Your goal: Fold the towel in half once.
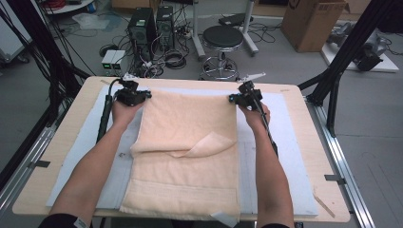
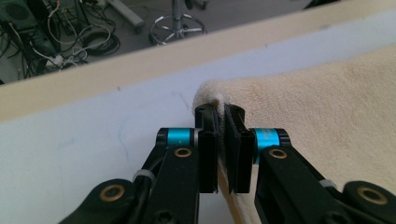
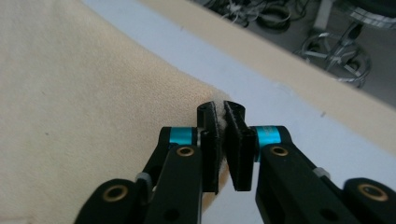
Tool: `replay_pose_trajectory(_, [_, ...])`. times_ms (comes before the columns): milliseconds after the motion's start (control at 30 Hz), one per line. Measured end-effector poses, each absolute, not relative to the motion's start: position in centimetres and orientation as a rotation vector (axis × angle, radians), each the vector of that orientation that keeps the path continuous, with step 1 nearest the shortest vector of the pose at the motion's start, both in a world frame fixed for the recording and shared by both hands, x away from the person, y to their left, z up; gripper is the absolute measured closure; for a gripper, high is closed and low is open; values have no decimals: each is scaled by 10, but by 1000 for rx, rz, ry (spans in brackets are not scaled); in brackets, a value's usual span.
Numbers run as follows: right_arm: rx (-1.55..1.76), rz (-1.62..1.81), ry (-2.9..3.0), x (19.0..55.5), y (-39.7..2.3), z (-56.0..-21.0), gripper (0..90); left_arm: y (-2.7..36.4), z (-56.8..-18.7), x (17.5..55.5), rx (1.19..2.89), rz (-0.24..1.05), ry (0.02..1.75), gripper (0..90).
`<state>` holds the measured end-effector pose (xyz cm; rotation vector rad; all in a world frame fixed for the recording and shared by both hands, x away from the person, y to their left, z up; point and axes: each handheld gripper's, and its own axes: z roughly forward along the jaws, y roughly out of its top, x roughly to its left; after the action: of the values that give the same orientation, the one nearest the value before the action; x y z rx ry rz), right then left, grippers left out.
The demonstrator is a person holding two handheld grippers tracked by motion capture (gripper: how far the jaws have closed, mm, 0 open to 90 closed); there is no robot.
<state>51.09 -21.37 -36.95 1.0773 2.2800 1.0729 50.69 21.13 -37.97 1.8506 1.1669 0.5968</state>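
Between both tongs' jaws, towel (image 1: 190, 118) corners.

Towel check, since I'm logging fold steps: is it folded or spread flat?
Partly folded. The towel has a top layer lying over its near half, and both grippers pinch its far corners.

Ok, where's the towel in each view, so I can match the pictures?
High view: the towel lies mid-table on the blue mat, far edge folded toward the person.
Left gripper view: right half, one corner pinched in the left tool.
Right gripper view: left half, one corner pinched in the right tool.
Shared landmark: the stool's chrome foot ring beyond the table.
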Motion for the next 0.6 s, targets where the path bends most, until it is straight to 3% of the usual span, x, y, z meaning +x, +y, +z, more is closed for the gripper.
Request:
replay_pose_trajectory(33, [1071, 1071, 2262, 513, -213, -368, 714, 212, -380, 508, 1852, 589, 1155, 741])
replay_pose_trajectory(133, [1101, 1084, 2293, 514, -213, -373, 624, 216, -384, 506, 1889, 543, 1154, 650])
replay_pose_trajectory(200, [1114, 1077, 2351, 512, -213, -379, 581, 220, -387, 501, 1880, 527, 1133, 636])
replay_pose_trajectory(600, [1027, 1223, 2356, 457, -208, -391, 527, 231, -399, 436, 1858, 429, 991, 527])
